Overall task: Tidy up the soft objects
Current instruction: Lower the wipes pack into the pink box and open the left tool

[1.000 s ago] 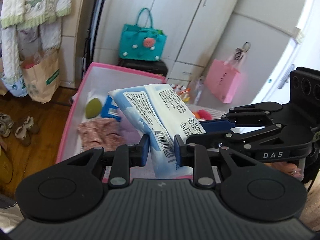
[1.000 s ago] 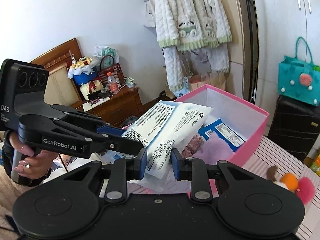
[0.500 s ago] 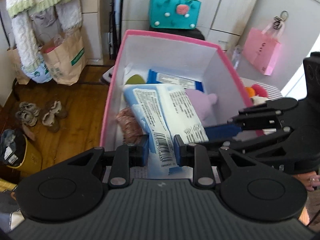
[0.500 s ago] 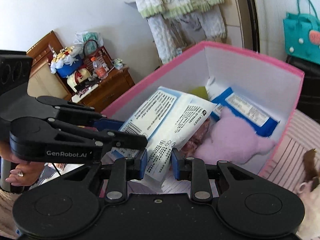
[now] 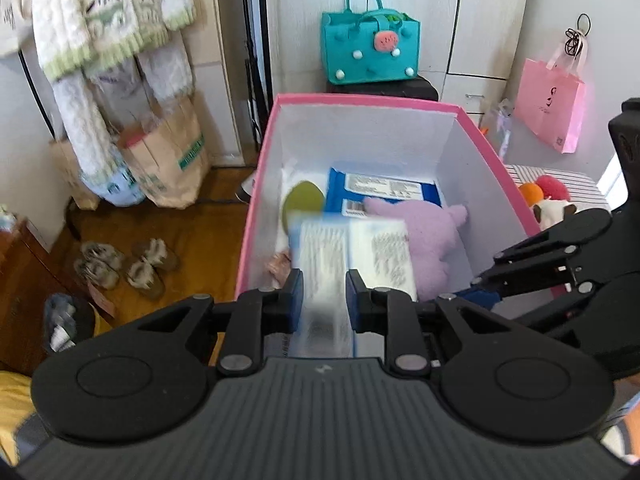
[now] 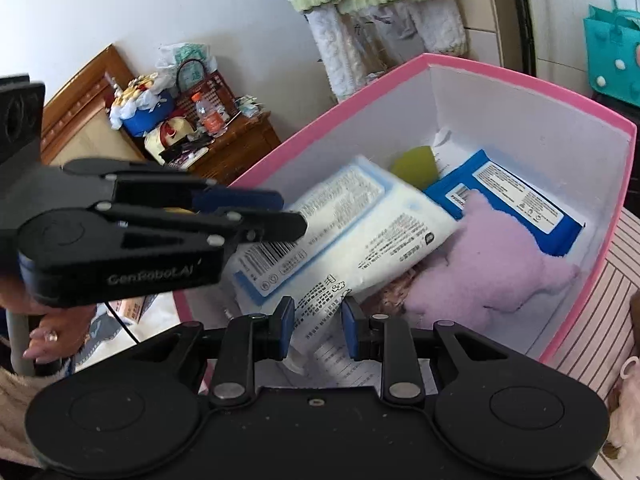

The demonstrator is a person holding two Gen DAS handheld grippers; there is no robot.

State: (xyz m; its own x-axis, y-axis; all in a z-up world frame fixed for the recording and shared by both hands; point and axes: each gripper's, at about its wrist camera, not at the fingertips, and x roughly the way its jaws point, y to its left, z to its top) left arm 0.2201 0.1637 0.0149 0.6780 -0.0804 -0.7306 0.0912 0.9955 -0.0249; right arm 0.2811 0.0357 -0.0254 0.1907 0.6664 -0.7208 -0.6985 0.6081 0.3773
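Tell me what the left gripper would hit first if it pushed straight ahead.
The white wipes pack already between the left gripper fingers; beyond it, probably the blue pack in the pink box, though depth is unclear.

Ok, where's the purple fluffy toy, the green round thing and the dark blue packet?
Purple fluffy toy (image 6: 488, 264): right wrist view, middle of its body.
Green round thing (image 5: 303, 203): left wrist view, its centre.
Dark blue packet (image 6: 516, 196): right wrist view, on its white label.

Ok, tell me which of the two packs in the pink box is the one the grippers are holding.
The white pack with light-blue edging, gripped by the left gripper and right gripper. The dark-blue pack lies flat at the far end of the pink box, untouched.
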